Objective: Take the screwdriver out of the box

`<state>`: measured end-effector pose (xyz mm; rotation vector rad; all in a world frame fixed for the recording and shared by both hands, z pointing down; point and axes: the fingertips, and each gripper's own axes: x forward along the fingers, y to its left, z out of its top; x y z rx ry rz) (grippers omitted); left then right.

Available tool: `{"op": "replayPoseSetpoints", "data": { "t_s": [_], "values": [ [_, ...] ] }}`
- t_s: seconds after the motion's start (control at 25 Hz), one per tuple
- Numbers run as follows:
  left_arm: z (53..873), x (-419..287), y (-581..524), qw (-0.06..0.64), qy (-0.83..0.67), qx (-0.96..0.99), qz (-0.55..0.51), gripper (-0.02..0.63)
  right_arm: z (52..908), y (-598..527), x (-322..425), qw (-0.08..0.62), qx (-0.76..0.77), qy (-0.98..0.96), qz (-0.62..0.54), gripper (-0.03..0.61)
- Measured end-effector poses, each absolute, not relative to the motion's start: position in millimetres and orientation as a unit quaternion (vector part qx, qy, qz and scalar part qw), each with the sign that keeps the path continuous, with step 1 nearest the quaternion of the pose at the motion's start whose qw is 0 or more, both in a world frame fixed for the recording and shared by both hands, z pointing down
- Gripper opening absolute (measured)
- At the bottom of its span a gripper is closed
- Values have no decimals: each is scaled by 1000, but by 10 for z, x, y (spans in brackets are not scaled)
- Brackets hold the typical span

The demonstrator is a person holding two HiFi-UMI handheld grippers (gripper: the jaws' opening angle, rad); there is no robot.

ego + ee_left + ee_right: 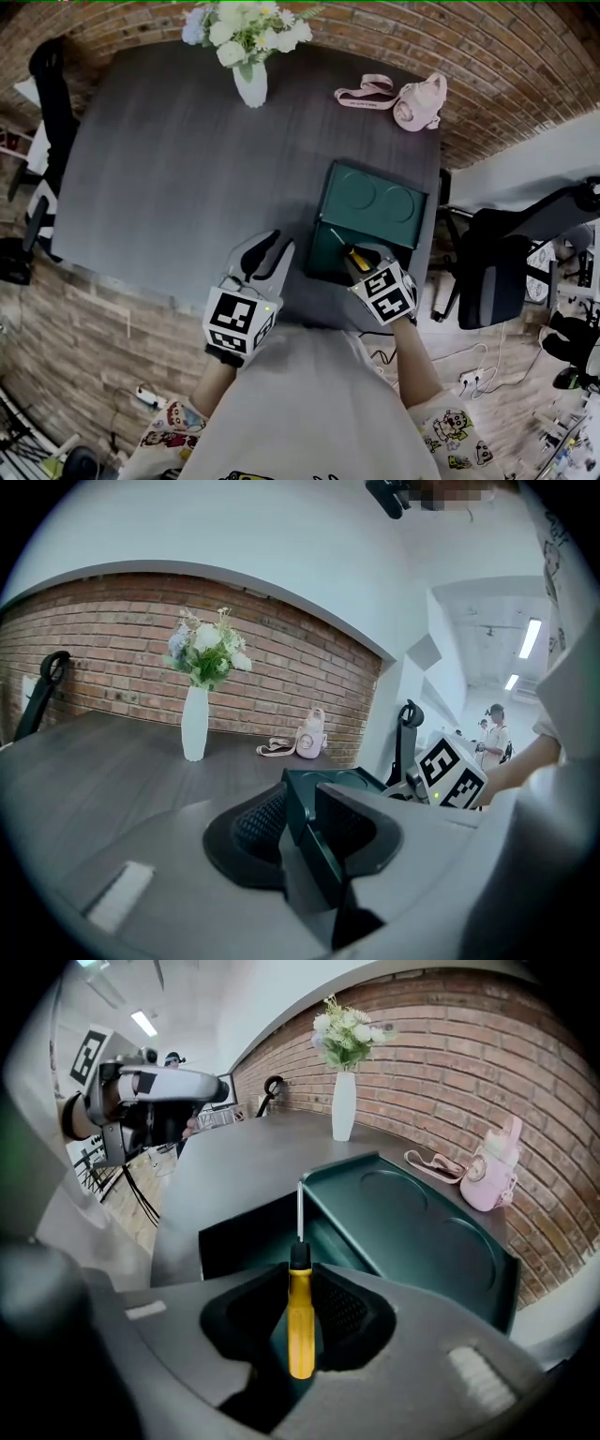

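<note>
Your left gripper [269, 251] sits just left of the box [375, 202], close to level, its jaws standing wide apart. Your right gripper [361, 265] hangs over the box's near edge, pitched steeply down. Its jaws are closed on the yellow handle of the screwdriver [300, 1321], with the shaft pointing ahead. Your left forearm [217, 382] and right forearm [419, 370] reach forward towards the box.

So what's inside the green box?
Nothing shows in the dark green box; the right gripper, holding the yellow-handled screwdriver, hides its near part.
</note>
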<state>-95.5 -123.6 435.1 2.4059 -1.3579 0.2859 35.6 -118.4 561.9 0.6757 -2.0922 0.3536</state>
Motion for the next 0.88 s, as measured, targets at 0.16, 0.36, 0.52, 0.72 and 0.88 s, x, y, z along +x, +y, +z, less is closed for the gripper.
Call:
{"op": "replayPoseSetpoints", "data": {
  "t_s": [0.16,0.36,0.52,0.72,0.88],
  "values": [
    [4300,-946,-1259,175,-480,854,98,92,5486,-1226,363,425,284,-849,136,81],
    [4206,-910,-1308,164,-478,858,91,91,5292,-1325,423,395,311,-856,125,81],
    [4089,-891,-1346,152,-476,862,85,89,5057,-1382,467,368,332,-860,121,81],
    [3945,-863,-1379,136,-471,868,80,84,4678,-1480,555,315,366,-868,113,81],
    [3862,-827,-1395,125,-465,873,78,81,4374,-1551,678,253,398,-873,122,81]
  ]
}}
